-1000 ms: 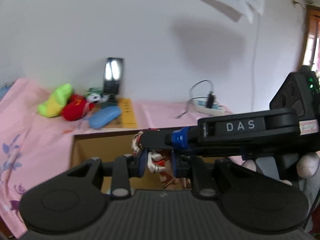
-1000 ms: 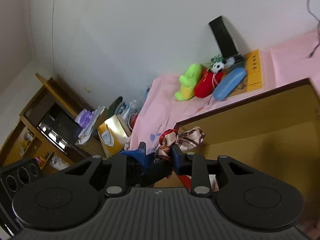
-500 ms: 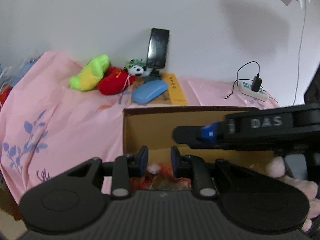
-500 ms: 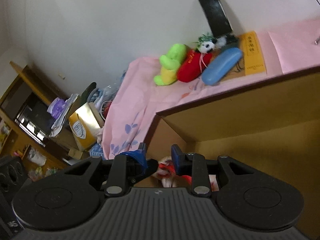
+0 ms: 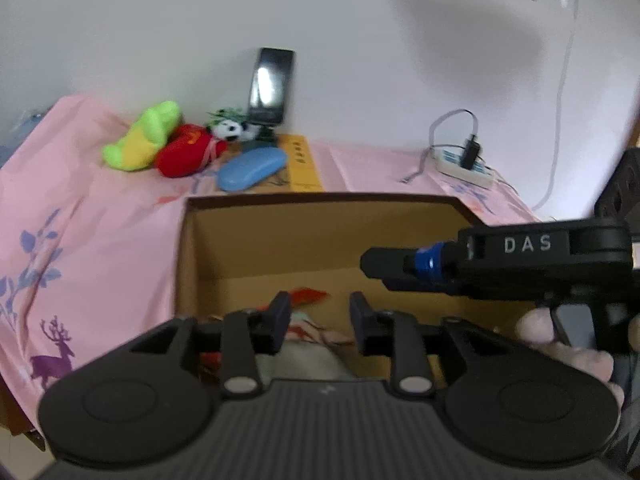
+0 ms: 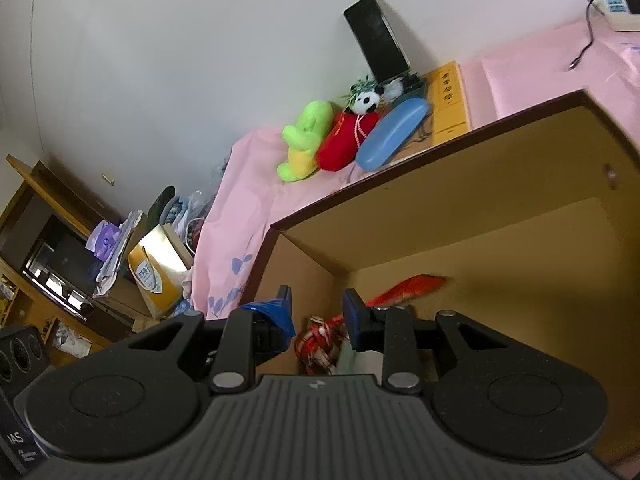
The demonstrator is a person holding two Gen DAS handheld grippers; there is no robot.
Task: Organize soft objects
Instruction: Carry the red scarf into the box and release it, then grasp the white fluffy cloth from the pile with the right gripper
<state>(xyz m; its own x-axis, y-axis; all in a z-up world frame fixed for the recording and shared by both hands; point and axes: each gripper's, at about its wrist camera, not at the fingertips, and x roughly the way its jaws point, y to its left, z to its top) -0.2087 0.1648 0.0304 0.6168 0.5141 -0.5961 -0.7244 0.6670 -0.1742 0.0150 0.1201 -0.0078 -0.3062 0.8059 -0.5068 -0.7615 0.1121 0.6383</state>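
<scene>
Having let go since a second before, the left gripper (image 5: pixel 320 312) and right gripper (image 6: pixel 316 312) stood wide and empty, the scarf (image 6: pixel 320 340) lying low-centre inside the box (image 5: pixel 320 240).

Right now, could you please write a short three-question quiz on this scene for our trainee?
1. True or false: the scarf lies inside the box.
2. Which toy lies nearest the blue case: A green, B red, C panda?
3. Fill in: both sets of tongs, left and right, are ____.

Key: 1 true; 2 B, the red toy; 3 open.
</scene>
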